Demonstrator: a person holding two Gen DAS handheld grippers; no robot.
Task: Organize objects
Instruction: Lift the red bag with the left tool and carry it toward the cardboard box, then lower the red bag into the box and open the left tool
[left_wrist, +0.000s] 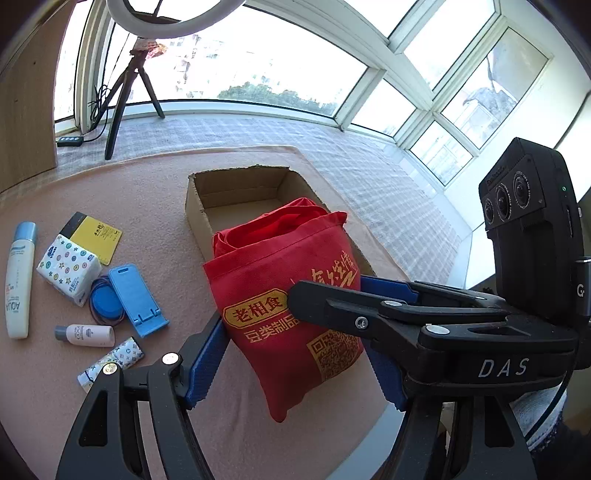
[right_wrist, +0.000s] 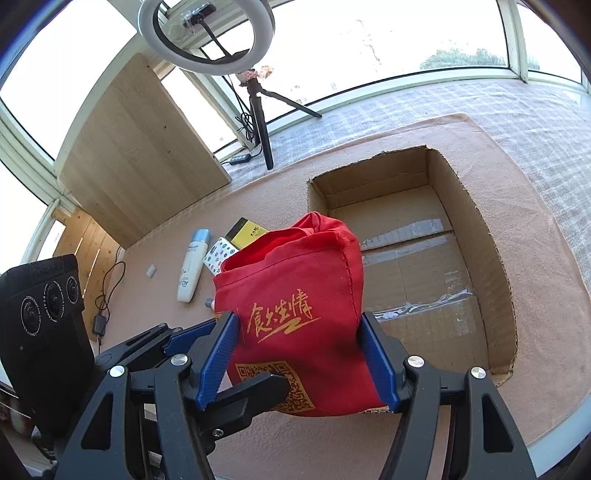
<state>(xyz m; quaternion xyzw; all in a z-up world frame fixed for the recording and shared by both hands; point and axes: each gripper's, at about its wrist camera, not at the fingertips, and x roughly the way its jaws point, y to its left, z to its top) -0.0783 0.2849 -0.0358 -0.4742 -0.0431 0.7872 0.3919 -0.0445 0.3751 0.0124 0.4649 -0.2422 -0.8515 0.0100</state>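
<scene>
A red cloth bag (left_wrist: 280, 295) with gold print stands upright, mouth open, at the near end of an open cardboard box (left_wrist: 236, 173). My left gripper (left_wrist: 295, 350) is shut on the bag's lower sides, a blue pad against each side. In the right wrist view the same bag (right_wrist: 295, 288) sits between the blue pads of my right gripper (right_wrist: 297, 332), which is shut on it. That gripper reaches in from the right in the left wrist view, one black finger across the bag's front. The box (right_wrist: 476, 236) looks empty, with a taped floor.
Left of the box on the pink cloth lie a white tube (left_wrist: 20, 280), a tissue pack (left_wrist: 68, 269), a yellow card (left_wrist: 96, 236), a blue phone stand (left_wrist: 136, 299), a small bottle (left_wrist: 86, 334) and a patterned pack (left_wrist: 110, 362). A ring-light tripod (left_wrist: 122, 92) stands behind. A wooden board (right_wrist: 140, 155) leans at the far left.
</scene>
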